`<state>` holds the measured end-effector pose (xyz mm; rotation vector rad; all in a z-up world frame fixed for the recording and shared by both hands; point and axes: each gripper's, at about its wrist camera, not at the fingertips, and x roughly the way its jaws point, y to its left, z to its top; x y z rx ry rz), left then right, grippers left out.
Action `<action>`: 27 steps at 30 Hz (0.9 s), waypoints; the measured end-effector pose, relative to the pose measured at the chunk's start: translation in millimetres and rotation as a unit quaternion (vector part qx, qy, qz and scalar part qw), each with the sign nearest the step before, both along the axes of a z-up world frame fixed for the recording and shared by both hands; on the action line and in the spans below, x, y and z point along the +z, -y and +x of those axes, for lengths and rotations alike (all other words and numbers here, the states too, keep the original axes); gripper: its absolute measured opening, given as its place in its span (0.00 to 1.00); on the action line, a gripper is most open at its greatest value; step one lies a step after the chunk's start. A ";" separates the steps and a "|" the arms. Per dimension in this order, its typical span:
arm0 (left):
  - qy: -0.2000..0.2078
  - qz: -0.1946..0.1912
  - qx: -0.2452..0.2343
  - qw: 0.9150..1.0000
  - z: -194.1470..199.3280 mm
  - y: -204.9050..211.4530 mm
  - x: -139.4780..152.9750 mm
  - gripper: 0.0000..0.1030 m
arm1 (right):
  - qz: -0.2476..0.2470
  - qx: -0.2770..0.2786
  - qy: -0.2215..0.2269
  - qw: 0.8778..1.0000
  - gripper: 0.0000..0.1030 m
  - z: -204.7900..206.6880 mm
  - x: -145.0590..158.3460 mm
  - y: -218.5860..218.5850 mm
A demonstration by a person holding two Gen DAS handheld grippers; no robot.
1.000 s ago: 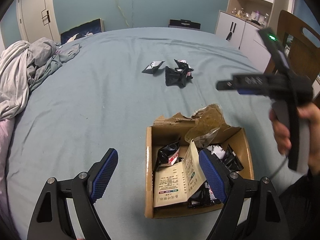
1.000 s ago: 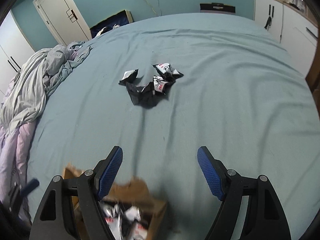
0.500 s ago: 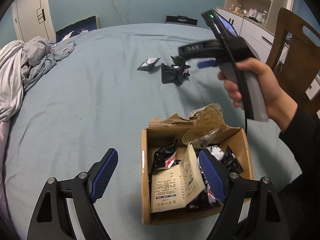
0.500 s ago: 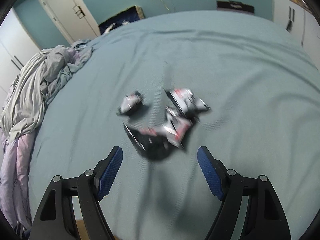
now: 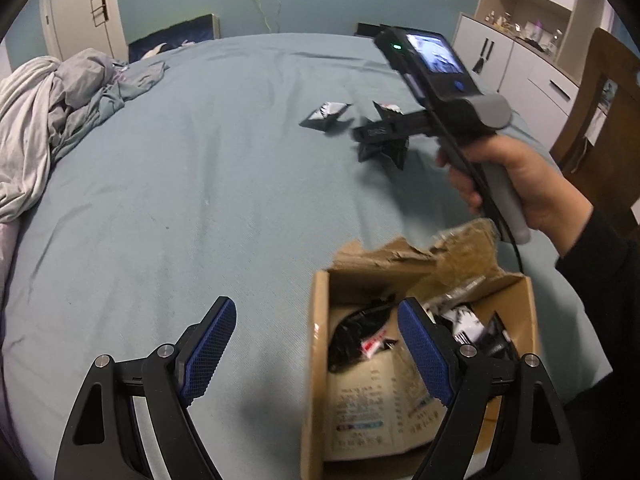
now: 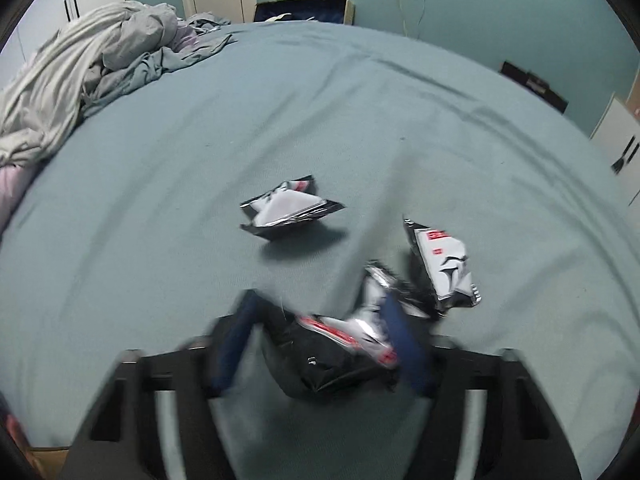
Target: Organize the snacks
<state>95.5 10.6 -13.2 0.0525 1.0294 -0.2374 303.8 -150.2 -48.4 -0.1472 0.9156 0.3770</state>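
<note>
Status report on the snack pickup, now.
Left gripper open, empty. Right gripper closing around black snack packet. Two more packets beside it; cardboard box waiting. Nothing in the way.

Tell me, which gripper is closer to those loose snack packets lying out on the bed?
The right gripper: its jaws have just been closing around one black packet in the loose snack packets. The left gripper hangs open, well short of them, beside the cardboard box.

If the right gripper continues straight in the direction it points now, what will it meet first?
Most likely the black snack packet, which already lies between the closing jaws of the right gripper. Behind it is only the blue bedsheet. Blur makes contact uncertain.
</note>
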 end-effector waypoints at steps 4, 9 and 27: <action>0.006 -0.010 0.014 1.000 6.6 -6.9 5.0 0.81 | 0.027 -0.003 -0.019 0.999 0.13 -2.9 8.6 12.3; 0.013 -0.014 0.028 0.999 25.9 -12.5 20.4 0.81 | 0.124 -0.032 -0.057 0.990 0.02 -21.8 36.8 50.9; -0.030 0.072 0.008 0.997 223.4 86.8 -13.4 0.82 | 0.316 -0.235 -0.144 0.908 0.02 -159.8 60.0 181.5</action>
